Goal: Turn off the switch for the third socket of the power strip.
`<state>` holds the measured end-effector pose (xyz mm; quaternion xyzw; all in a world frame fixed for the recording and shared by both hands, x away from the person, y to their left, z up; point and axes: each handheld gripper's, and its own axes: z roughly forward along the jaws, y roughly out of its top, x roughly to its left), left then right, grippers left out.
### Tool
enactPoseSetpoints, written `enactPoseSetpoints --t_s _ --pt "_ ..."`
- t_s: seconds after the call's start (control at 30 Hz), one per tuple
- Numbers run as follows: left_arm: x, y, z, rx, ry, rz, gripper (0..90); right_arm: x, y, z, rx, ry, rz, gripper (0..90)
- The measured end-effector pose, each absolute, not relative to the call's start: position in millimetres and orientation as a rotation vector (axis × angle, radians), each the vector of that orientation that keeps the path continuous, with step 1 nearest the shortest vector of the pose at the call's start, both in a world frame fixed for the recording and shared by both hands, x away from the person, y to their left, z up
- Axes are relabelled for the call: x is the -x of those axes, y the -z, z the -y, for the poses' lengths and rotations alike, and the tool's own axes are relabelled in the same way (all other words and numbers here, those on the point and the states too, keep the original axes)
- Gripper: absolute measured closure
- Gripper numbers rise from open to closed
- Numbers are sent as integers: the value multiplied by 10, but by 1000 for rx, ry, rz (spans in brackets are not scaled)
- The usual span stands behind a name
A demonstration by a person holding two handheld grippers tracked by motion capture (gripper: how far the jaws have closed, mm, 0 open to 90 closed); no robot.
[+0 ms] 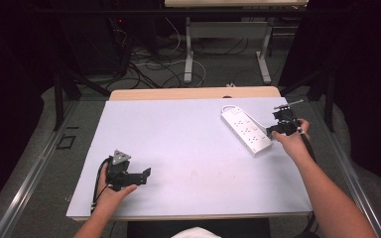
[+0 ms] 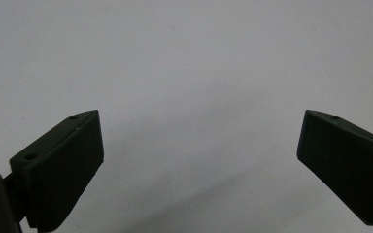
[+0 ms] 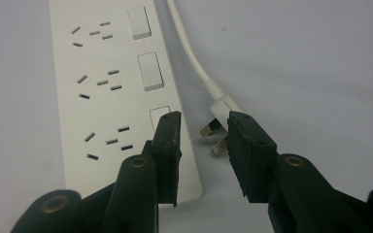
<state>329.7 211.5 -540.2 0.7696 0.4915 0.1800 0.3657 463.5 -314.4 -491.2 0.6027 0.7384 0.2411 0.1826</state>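
Observation:
A white power strip (image 1: 245,130) with three socket groups and three switches lies diagonally at the table's right (image 3: 107,97). Its white cable (image 3: 189,53) loops back to a plug (image 3: 223,104) lying beside the strip, metal prongs bare. My right gripper (image 1: 272,132) is at the strip's near end. In the right gripper view it (image 3: 204,119) is open by a narrow gap, one jaw over the strip's edge, the other over the plug body, the prongs showing between them. My left gripper (image 1: 145,174) rests near the front left, wide open (image 2: 199,121) over bare table.
The white table top (image 1: 188,148) has its front edge just below my left hand and its right edge close to my right forearm. Beyond the far edge are a floor with loose cables (image 1: 149,69) and the legs of another table (image 1: 188,54).

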Motion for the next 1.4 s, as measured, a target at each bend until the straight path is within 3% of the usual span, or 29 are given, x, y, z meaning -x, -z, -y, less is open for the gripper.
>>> enactPoseSetpoints --t_s 0.63,1.4 --pt "-3300 5407 -2113 -1978 -463 -1266 29 -4734 5001 3180 -1763 -693 -2070 694" --pt "-3300 5407 -2114 -1980 -464 -1265 29 -4766 5093 3067 -1776 -698 -2125 806"
